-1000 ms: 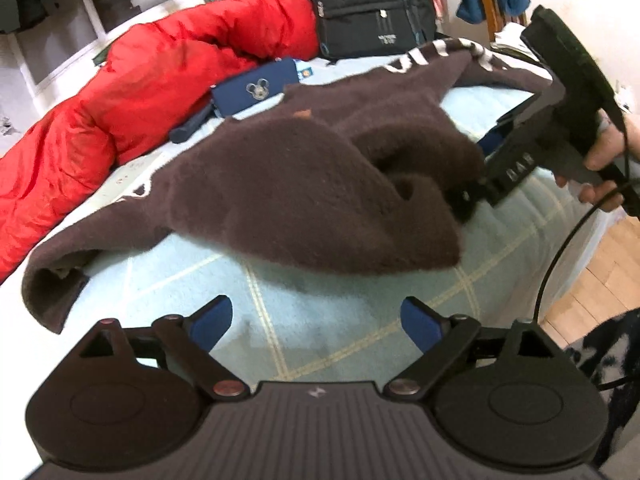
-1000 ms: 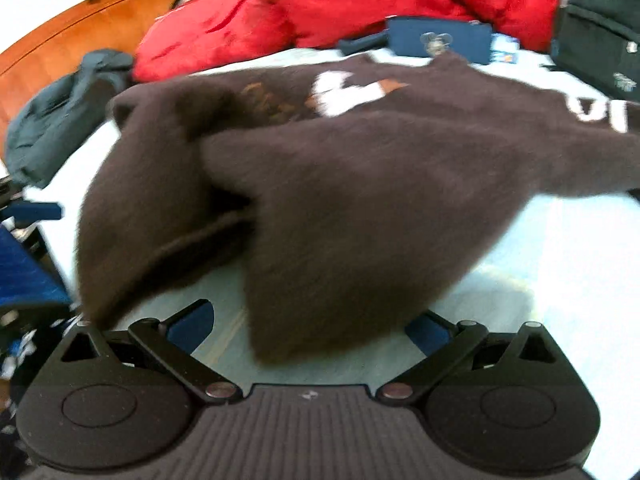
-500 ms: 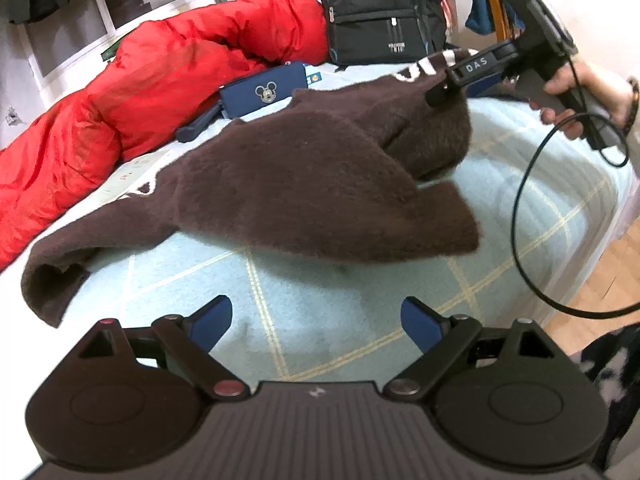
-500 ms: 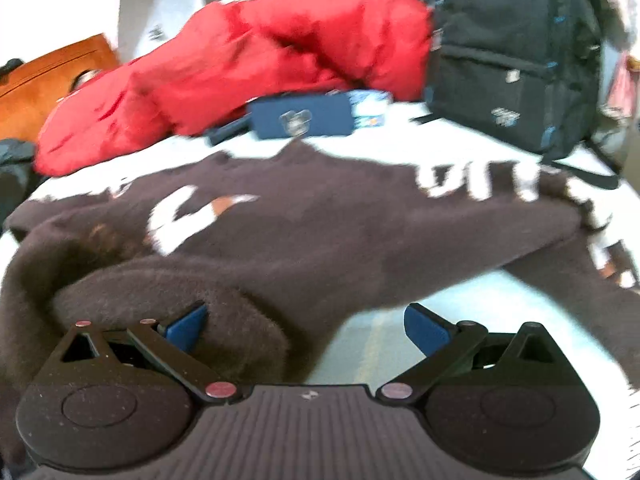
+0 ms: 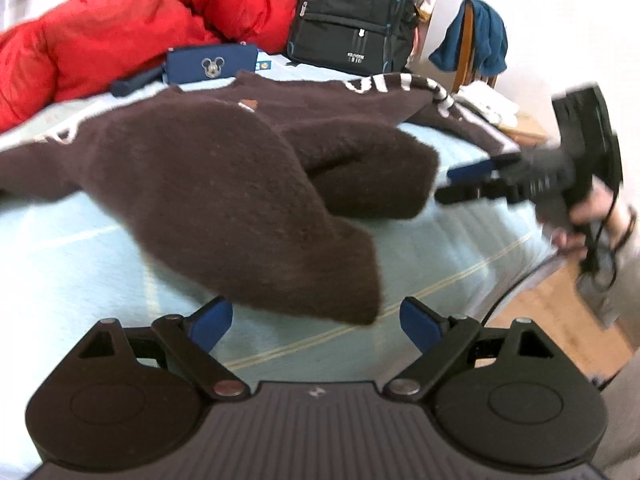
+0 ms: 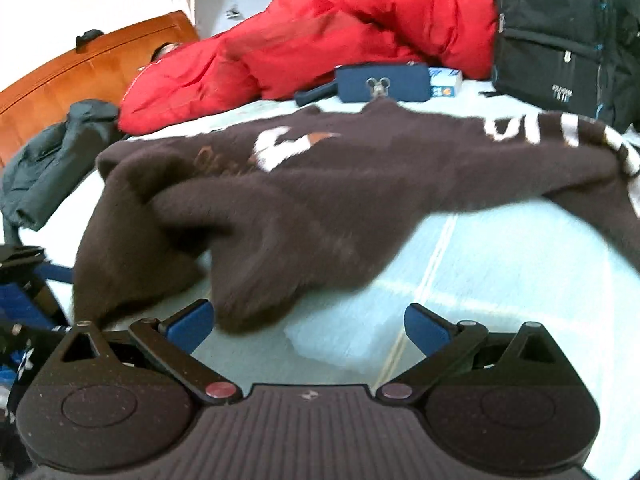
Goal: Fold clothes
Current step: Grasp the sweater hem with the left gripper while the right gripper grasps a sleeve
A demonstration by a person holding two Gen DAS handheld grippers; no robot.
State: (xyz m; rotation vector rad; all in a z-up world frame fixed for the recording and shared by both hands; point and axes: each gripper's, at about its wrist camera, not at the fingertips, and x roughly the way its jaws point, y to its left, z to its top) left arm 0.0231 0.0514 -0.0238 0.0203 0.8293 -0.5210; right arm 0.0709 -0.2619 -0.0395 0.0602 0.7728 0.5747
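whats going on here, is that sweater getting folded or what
A person with a gripper in each hand is partway through folding a brown sweater spread on a light blue bed cover. Both the left gripper and the right gripper are open and hold nothing; each has a bunched edge of the sweater just in front of it. The sweater is rumpled, not yet neatly folded. A red jacket, a black backpack and a navy pouch lie behind.

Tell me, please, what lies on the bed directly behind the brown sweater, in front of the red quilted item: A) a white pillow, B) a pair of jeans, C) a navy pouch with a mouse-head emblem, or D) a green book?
C: a navy pouch bearing a mouse-head emblem sits just beyond the brown sweater, against the red quilted item.
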